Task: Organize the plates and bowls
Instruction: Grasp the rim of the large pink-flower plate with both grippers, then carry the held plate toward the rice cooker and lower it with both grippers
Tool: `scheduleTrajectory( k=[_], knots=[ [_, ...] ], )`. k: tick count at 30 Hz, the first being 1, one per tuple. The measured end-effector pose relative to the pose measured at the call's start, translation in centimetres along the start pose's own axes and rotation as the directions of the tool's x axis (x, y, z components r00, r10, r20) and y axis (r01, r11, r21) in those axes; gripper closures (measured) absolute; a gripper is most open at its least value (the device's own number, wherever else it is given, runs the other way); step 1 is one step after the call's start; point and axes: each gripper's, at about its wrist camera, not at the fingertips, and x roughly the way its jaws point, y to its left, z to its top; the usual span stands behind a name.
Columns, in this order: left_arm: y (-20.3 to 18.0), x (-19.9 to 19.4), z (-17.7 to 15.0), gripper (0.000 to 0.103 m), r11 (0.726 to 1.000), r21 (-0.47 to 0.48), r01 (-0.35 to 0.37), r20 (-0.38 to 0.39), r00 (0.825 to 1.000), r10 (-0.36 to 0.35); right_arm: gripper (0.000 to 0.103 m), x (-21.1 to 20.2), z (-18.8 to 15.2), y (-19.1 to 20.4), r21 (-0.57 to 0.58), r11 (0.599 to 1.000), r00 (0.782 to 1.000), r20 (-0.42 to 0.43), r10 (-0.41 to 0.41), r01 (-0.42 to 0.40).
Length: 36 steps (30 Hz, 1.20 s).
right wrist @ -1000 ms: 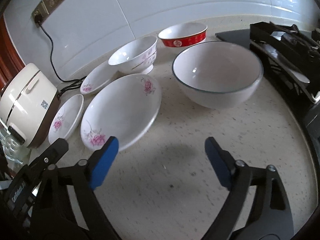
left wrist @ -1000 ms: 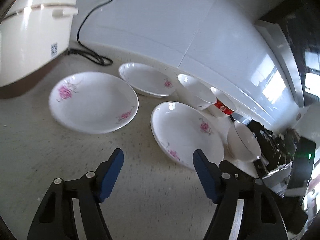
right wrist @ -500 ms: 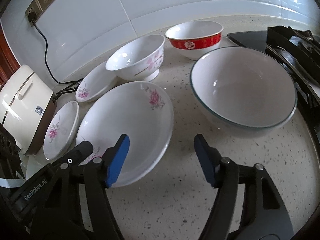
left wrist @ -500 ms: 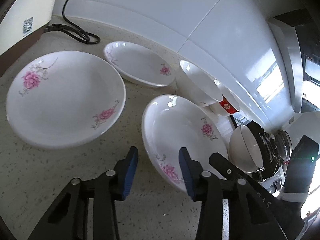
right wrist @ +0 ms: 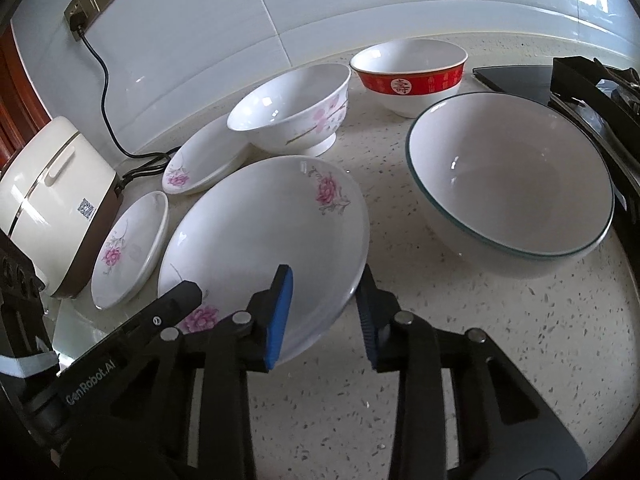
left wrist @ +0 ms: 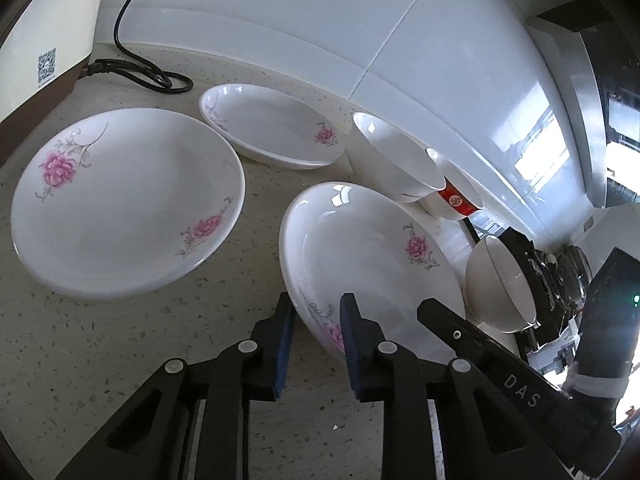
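Plate: the large white ceramic plate with pink flowers [right wrist: 260, 240] lies on the speckled stone counter [right wrist: 480, 340], centre of the right wrist view.
Left gripper [left wrist: 316, 320]: narrowed, straddling the plate's near rim; no firm pinch visible.
Right gripper [right wrist: 324, 300]: part spread, straddling the opposite rim.
Risk: glossy glaze could slip from the pads, so the plate might drop or chip.
Obstacles: green-rimmed white bowl [right wrist: 508, 184] at 2 o'clock, white flowered footed bowl [right wrist: 292, 108] at 12, smaller flowered white plate [left wrist: 124, 200] at 9.
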Motion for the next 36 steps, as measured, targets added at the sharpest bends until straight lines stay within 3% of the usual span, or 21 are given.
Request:
scheduleTrajectory(
  k=[10,18,26,36],
  knots=[
    [0.4,-1.2,-1.1,0.080,1.000,-0.020,-0.005,0.023,1.000,0.006,0.069,-1.6,-0.6,1.0,-0.048,0.999,0.998,0.053,0.027,-0.024],
    [1.8,-6.0,-3.4,0.080,0.998,-0.058,-0.024,0.091,0.995,0.029,0.069,-3.7,-3.1,3.8,-0.103,0.992,0.994,0.075,0.079,-0.071],
    [5.9,-11.1,-6.2,0.080,0.989,-0.140,-0.042,0.143,0.988,0.062,0.069,-4.8,-6.7,8.4,-0.163,0.977,0.987,0.054,0.148,-0.138],
    [11.1,-17.4,-8.8,0.080,0.969,-0.226,-0.100,0.212,0.966,0.149,0.069,-5.7,-10.2,15.5,-0.279,0.936,0.972,0.029,0.232,-0.215]
  ],
)
